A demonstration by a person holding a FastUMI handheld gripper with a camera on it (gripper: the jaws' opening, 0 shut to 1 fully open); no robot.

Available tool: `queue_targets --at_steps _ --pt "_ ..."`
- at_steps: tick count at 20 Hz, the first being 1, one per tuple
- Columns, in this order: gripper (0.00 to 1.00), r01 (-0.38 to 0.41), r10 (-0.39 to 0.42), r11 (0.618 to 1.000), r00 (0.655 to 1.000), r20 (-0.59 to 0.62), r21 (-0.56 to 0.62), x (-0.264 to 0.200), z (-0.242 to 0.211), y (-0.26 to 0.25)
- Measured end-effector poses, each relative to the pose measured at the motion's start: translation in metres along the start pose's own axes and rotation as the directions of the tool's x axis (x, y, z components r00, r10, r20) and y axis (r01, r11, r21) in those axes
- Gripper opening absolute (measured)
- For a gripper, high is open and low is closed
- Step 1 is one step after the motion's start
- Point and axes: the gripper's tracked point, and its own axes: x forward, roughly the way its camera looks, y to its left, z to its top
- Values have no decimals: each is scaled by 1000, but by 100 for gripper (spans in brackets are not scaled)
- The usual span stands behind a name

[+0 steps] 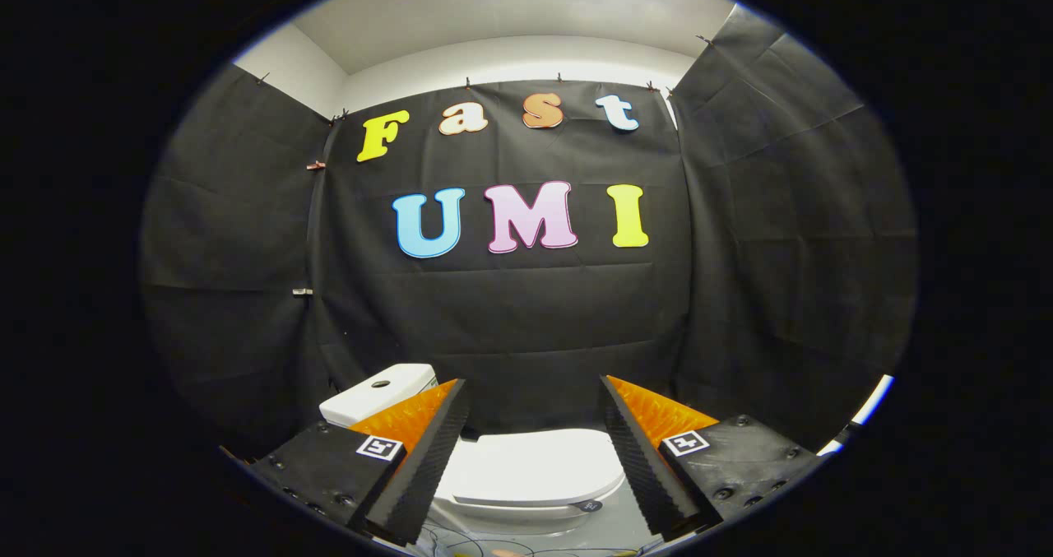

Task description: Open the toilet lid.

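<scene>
A white toilet stands low ahead of me, its lid [535,468] lying flat and closed over the bowl. The white cistern [378,392] with a round flush button rises behind it, partly hidden by my left finger. My gripper [535,388] is open, its two black ribbed fingers [428,450] spread wide with nothing between them. The lid lies beyond and below the fingertips, apart from them.
Black cloth walls close in the booth behind and on both sides of the toilet. Thin cables lie on the pale floor [609,524] in front of the bowl. A white wall and ceiling show above the cloth.
</scene>
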Motion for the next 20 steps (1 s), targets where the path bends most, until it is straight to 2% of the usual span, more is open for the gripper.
queue_targets --at_steps 5,10,15,20 --pt "99 17 -16 999 1000 -23 39 9 -14 -14" --pt "99 45 -36 992 996 -80 119 30 -53 -39" --pt "99 93 -67 967 991 -116 238 53 -102 -75" --pt "99 150 -89 921 980 -180 360 80 -162 -110"
